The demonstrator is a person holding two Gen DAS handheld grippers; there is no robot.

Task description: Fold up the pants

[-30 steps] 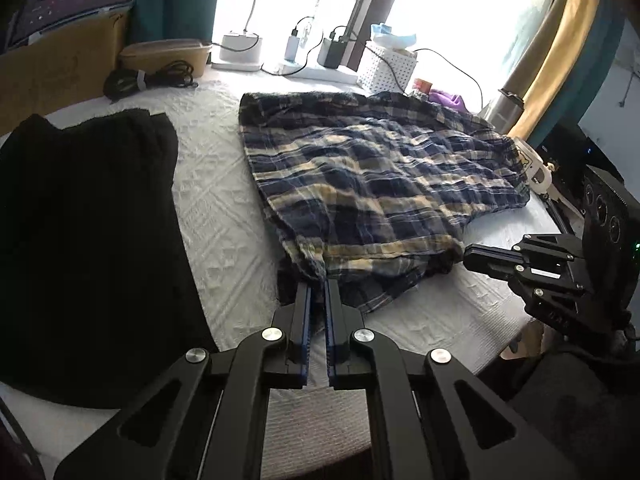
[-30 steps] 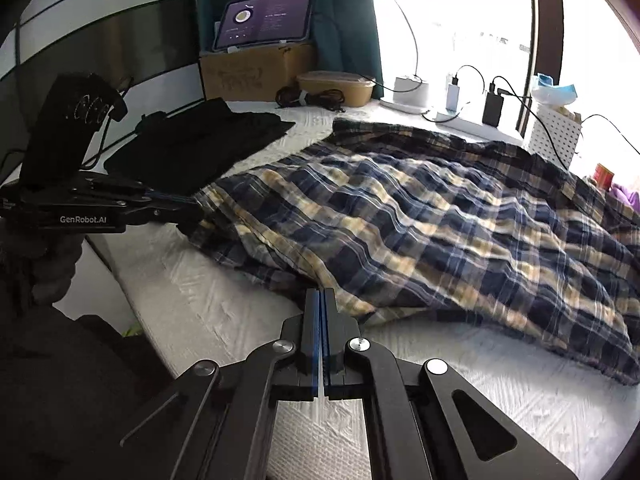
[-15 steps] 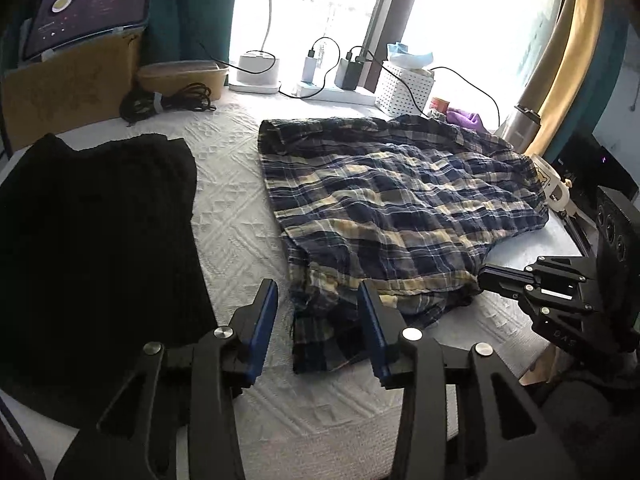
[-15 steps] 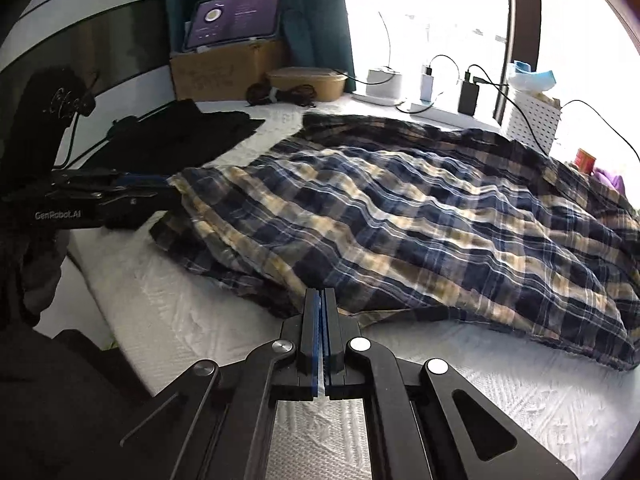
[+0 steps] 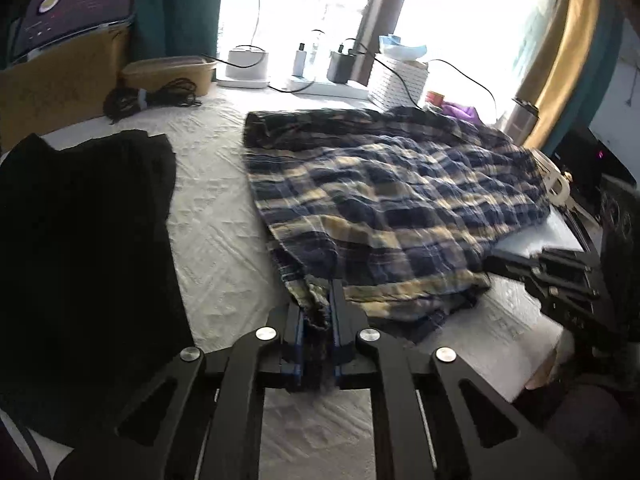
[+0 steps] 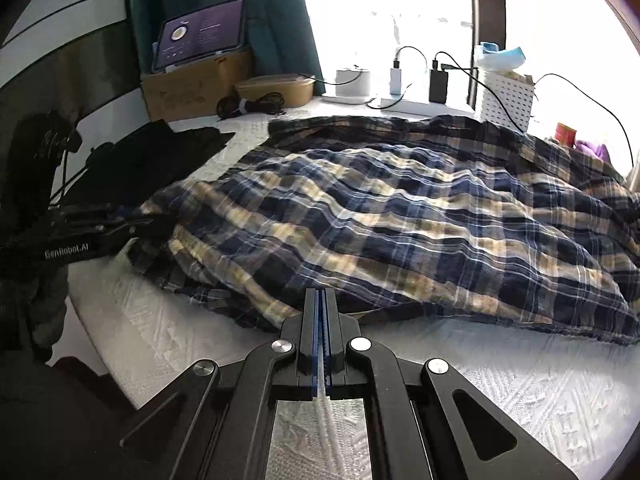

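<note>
- The plaid pants lie spread and rumpled on the white bed, between a black garment on one side and the bed's edge on the other, with the windowsill clutter beyond.
- The left gripper has its jaws closed on a bunched near corner of the pants; a wad of plaid cloth shows between the blue pads.
- The right gripper has its jaws fully together at the near hem. In its own view the tips meet the cloth edge, but whether any cloth is pinched cannot be told.
- Step in hand, as I judge it: taking hold of the near edge with both grippers, ready for the first fold. The fold itself is not yet begun, since the pants are not yet doubled over.
- The next move calls for a sure hold on the right side, then lifting both corners together and carrying them evenly across toward the far edge by the window.
- The cloth is thin and wrinkled, so uneven pulling would likely skew the fold.
</note>
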